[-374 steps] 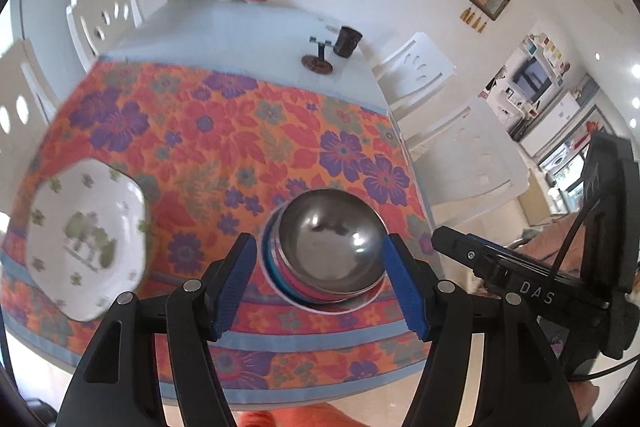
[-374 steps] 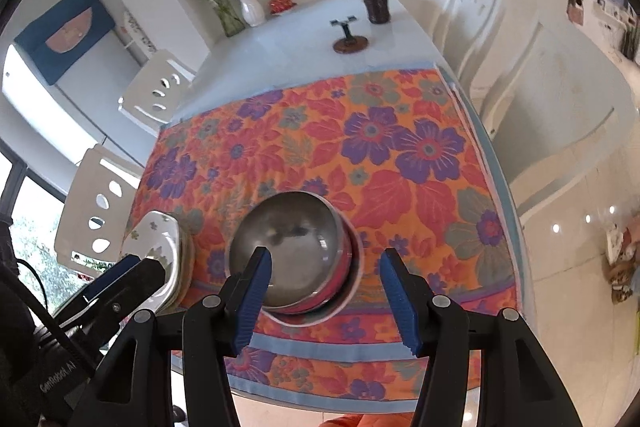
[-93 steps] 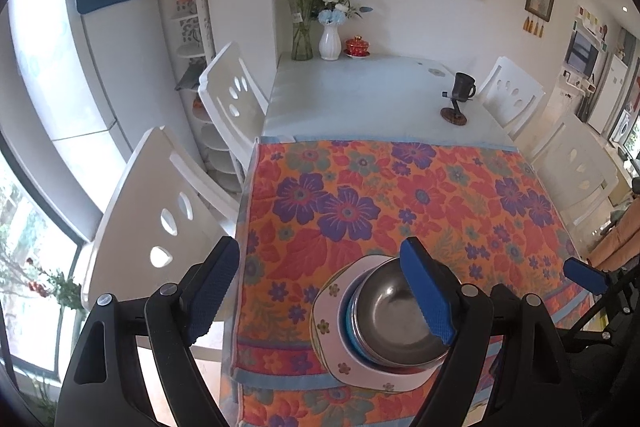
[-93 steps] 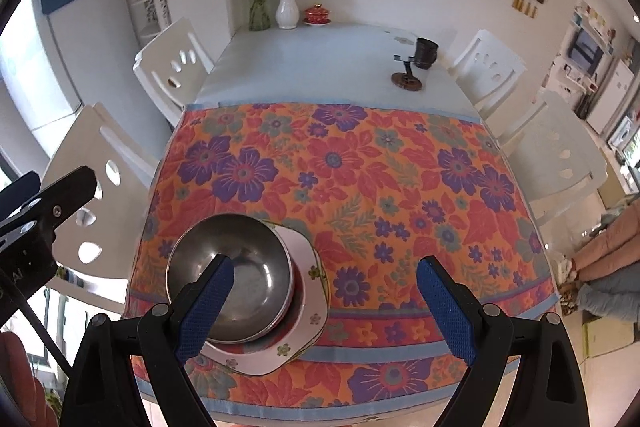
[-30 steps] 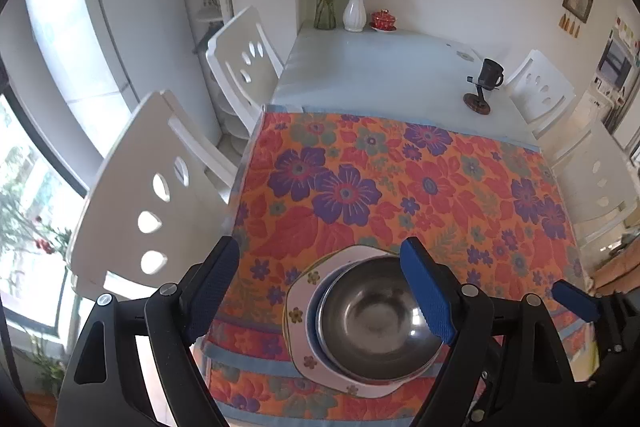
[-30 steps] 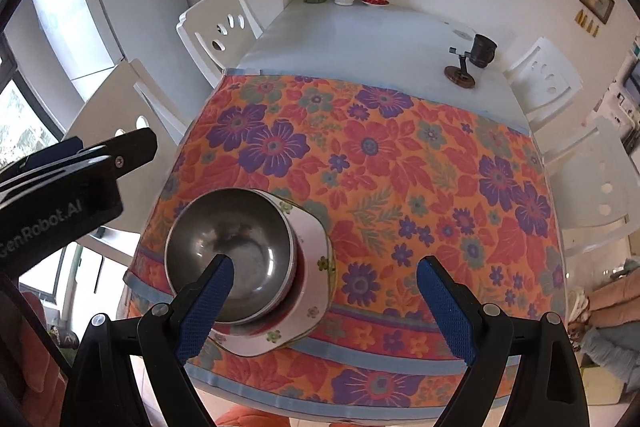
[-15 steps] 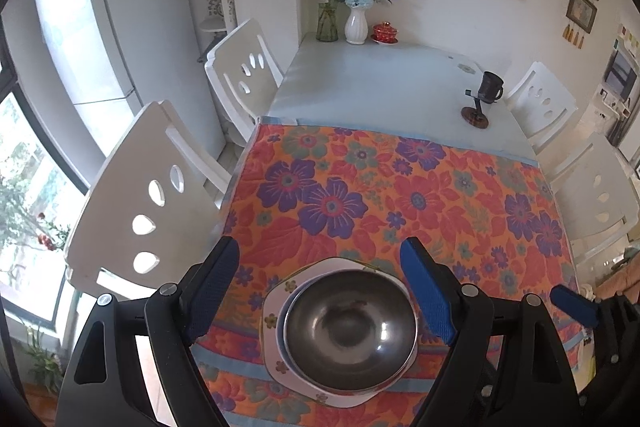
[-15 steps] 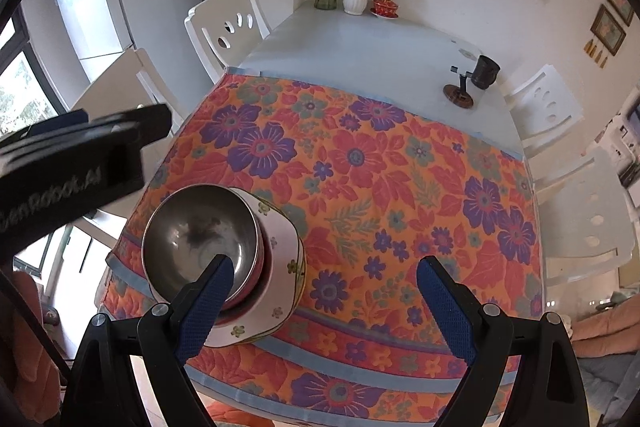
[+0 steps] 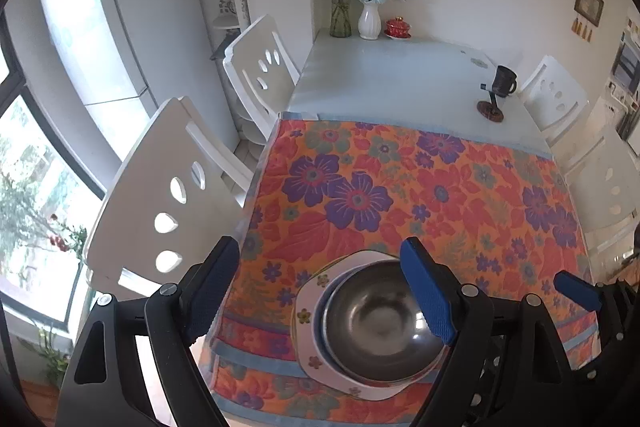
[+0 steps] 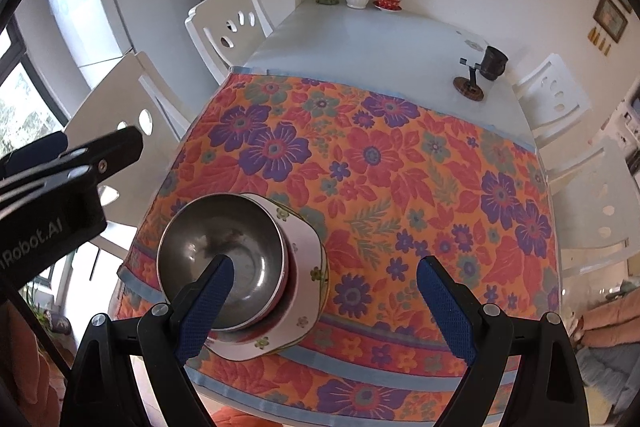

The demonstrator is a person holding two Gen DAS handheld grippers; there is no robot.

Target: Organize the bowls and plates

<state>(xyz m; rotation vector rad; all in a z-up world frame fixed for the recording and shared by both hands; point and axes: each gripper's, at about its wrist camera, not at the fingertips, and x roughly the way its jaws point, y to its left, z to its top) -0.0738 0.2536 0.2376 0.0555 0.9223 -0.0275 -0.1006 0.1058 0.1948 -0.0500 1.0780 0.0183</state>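
Note:
A steel bowl (image 9: pixel 380 323) sits on top of a stack of coloured bowls, which rests on a white flowered plate (image 9: pixel 310 319) near the front left corner of the floral tablecloth. The stack also shows in the right wrist view, with the steel bowl (image 10: pixel 224 251) and the plate (image 10: pixel 308 255). My left gripper (image 9: pixel 320 267) is open and empty, held above and behind the stack. My right gripper (image 10: pixel 324 279) is open and empty, above the cloth just right of the stack.
White chairs (image 9: pixel 168 203) stand along the left side and others (image 10: pixel 560 99) on the right. On the bare far half of the table are a dark mug (image 9: pixel 503 79) with a small stand, vases (image 9: pixel 368 19) and a red lidded cup (image 9: pixel 398 27).
Over twelve seconds the bowl stack came to rest on the flowered plate. In the last second both grippers drifted slightly, staying open above the stack.

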